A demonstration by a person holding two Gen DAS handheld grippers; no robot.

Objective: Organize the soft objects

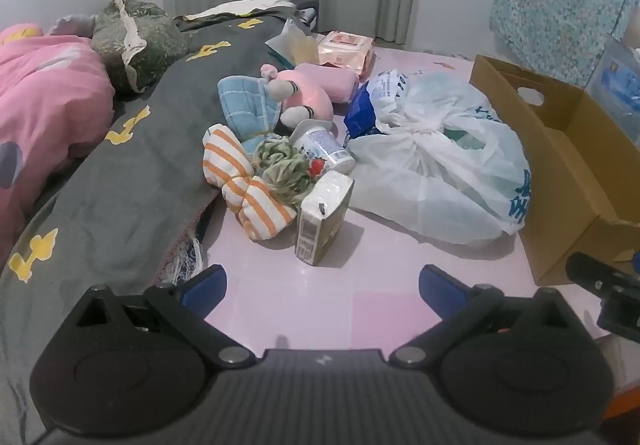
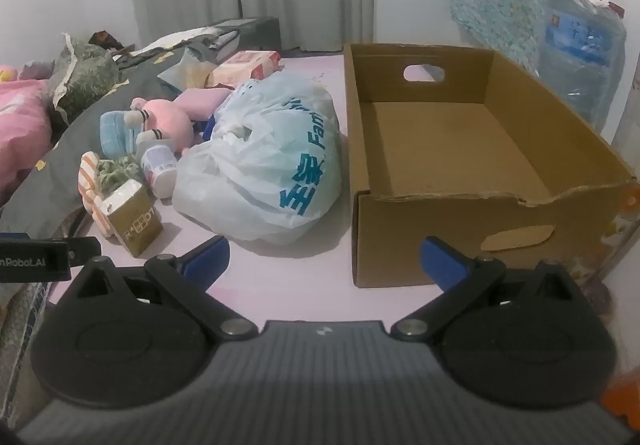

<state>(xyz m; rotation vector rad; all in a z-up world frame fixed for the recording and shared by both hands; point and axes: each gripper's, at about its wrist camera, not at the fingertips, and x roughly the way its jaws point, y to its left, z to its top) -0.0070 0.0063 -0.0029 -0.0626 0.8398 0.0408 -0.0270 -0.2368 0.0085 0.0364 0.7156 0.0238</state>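
Soft things lie in a heap on the pink bed sheet: an orange-striped cloth (image 1: 244, 185), a green scrunched cloth (image 1: 284, 169), a blue towel (image 1: 248, 107) and a pink plush toy (image 1: 304, 93). An open, empty cardboard box (image 2: 460, 149) stands to the right, also in the left wrist view (image 1: 560, 165). My left gripper (image 1: 322, 289) is open and empty, low over the sheet in front of the heap. My right gripper (image 2: 324, 261) is open and empty, in front of the box's near left corner.
A knotted white plastic bag (image 2: 264, 165) lies between the heap and the box. A tissue pack (image 1: 324, 221), a yogurt cup (image 1: 324, 149) and a wet-wipes pack (image 1: 346, 49) lie among the soft things. A grey blanket (image 1: 132, 181) covers the left. A water jug (image 2: 580, 61) stands behind the box.
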